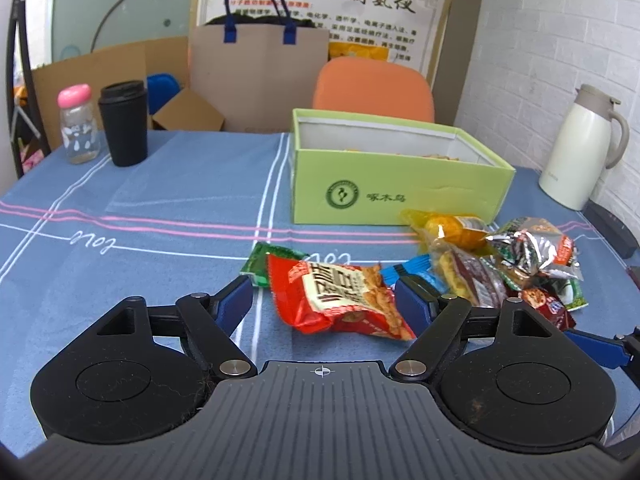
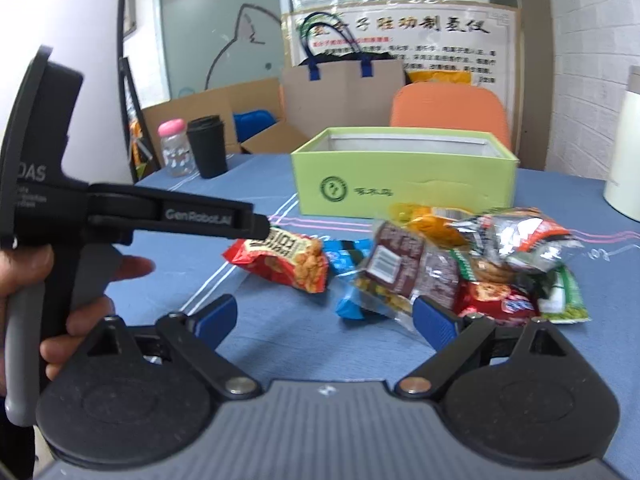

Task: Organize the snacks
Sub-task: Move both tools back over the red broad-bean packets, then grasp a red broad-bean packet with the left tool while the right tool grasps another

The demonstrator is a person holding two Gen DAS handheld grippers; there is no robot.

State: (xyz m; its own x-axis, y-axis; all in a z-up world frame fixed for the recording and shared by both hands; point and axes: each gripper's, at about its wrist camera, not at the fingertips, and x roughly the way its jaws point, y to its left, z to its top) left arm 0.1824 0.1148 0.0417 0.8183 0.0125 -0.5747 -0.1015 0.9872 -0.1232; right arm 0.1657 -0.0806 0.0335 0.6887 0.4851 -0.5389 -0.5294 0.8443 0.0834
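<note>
A red snack packet lies on the blue tablecloth between the fingers of my left gripper, which is open; its pads stand at the packet's two sides without squeezing it. A pile of several mixed snack packets lies to its right, in front of an open green box. In the right wrist view my right gripper is open just short of the pile, with a blue packet near its gap. The left gripper, held by a hand, reaches over the red packet.
A pink-capped bottle and a black cup stand at the table's far left. A white jug stands far right by the brick wall. Behind the table are an orange chair, a paper bag and cardboard boxes.
</note>
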